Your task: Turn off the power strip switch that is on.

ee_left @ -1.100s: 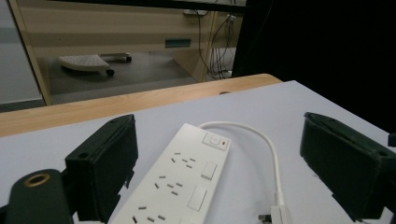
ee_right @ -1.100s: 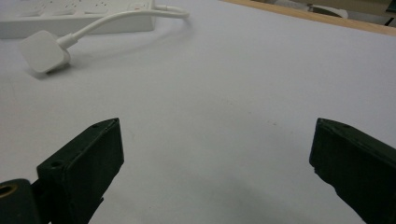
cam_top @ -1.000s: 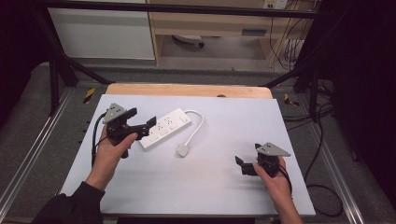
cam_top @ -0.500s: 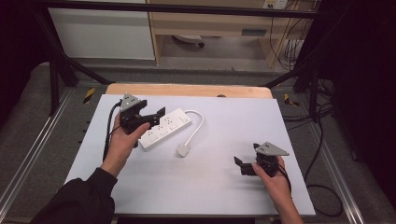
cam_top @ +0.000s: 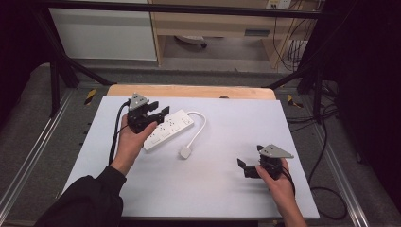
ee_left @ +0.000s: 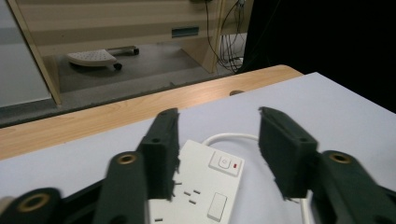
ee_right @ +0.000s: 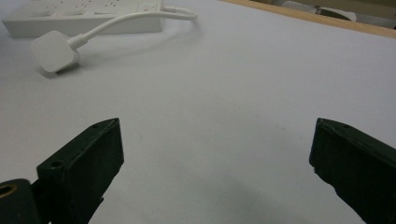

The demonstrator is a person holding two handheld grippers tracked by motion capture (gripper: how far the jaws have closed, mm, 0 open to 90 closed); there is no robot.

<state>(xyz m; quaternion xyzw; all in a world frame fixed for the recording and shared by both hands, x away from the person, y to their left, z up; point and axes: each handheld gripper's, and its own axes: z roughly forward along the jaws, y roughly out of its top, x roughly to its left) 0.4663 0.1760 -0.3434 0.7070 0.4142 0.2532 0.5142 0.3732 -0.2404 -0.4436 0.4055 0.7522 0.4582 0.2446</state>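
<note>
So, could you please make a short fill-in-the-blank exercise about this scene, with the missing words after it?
1. The left gripper is over the white ____ strip.
2. The plug on the strip's cable lies on the ____ table.
3. The right gripper holds ____.
4. The strip's switch has a small ____ mark.

Missing words: power; white; nothing; red

Around the power strip (cam_top: 168,130), its cord (cam_top: 201,125) and plug (cam_top: 185,152) block the right side; beyond them the table (cam_top: 227,189) lies bare, seemingly up to the right gripper (cam_top: 245,168).
</note>
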